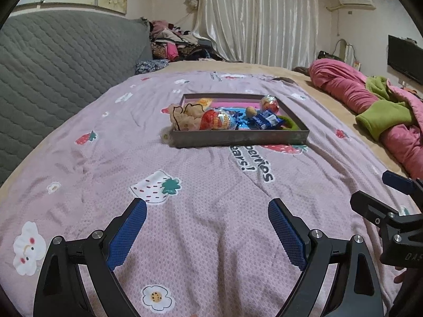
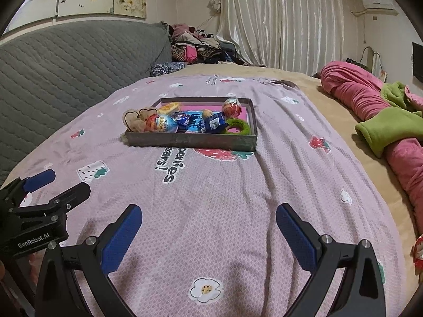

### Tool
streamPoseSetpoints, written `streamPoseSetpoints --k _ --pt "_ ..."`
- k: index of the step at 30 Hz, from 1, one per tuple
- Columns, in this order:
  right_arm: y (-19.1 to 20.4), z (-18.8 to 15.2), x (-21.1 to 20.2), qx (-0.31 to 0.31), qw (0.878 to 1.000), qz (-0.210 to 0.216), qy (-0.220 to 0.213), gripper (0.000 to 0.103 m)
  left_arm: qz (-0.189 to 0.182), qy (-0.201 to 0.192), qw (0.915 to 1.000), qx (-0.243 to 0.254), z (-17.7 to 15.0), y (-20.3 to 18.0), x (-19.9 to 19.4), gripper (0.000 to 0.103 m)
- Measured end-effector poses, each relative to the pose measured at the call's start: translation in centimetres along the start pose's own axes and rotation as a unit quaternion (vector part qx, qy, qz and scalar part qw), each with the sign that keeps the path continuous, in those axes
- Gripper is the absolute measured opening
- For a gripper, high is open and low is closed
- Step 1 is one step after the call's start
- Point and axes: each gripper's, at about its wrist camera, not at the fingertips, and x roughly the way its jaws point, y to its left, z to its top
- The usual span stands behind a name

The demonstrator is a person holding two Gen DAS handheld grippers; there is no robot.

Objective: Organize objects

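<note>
A shallow grey tray (image 2: pixel 193 140) is seen lying on the pink blanket (image 2: pixel 211 211) of a bed, well ahead of both grippers. Its long axis is judged to run across both views, left to right, with one long wall turned toward the cameras.

The tray is filled with small things: a beige scrunchie (image 2: pixel 134 121) draped over its left end, a foil egg (image 2: pixel 161 124), blue wrappers (image 2: pixel 214 121), a nut (image 2: pixel 206 113), a yellow packet (image 2: pixel 169 107), a red ball (image 2: pixel 232 108) at the far right corner, and a green ring (image 2: pixel 236 126) at the near right corner. The ring lies flat, its hole facing up; the egg lies on its side, its length roughly along the tray.

The left gripper (image 1: pixel 207 216) is held low over the blanket with its jaws spread wide and nothing between them. The right gripper (image 2: pixel 208 220) is likewise held wide apart and empty.

Several risks can be foreseen. The scrunchie hangs over the rim and could be dragged out by a passing finger. The egg and ball are round and could be squeezed out of the pads or set rolling. The things are crowded, so neighbours could be knocked. The soft bed gives under pressure, so the tray could be tipped by a downward push.
</note>
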Motion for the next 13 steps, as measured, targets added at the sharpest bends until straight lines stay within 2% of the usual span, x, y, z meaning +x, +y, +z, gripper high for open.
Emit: streamPoseSetpoints --k 13 --pt "0.44 -0.32 1.09 -0.017 1.0 -0.012 0.006 0.102 0.006 -0.005 1.0 0.005 -0.35 -0.02 0.81 0.094"
